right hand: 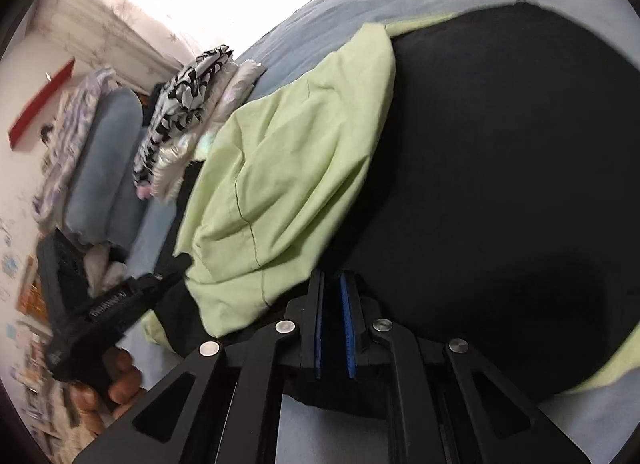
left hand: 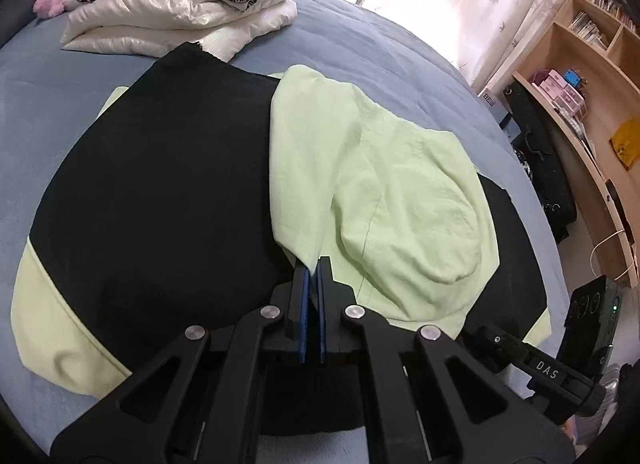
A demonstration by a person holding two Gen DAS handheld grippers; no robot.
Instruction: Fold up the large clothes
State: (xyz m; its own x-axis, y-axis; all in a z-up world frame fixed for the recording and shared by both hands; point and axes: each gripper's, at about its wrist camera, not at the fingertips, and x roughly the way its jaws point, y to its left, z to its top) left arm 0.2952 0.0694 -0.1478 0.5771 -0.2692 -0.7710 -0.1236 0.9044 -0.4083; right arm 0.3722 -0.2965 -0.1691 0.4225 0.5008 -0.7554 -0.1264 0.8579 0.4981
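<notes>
The left tool [left hand: 313, 266] has its jaws together on the tip of a pale green fold of the hoodie [left hand: 160, 183], pinching the cloth. The right tool [right hand: 333, 280] is nearly closed at the hoodie's near black edge; dark cloth appears to sit between its pads, so I judge it clamped there. The one black-and-green hoodie lies spread on the blue bed [left hand: 400, 51], with a green sleeve [left hand: 304, 151] and the hood [left hand: 420, 215] already laid over the black body. So folding looks begun, not finished: the far green sleeve [left hand: 52, 324] still lies out flat and the body is unfolded. Beyond it sits one stack of folded clothes [left hand: 180, 7], apparently two garments, already done.
</notes>
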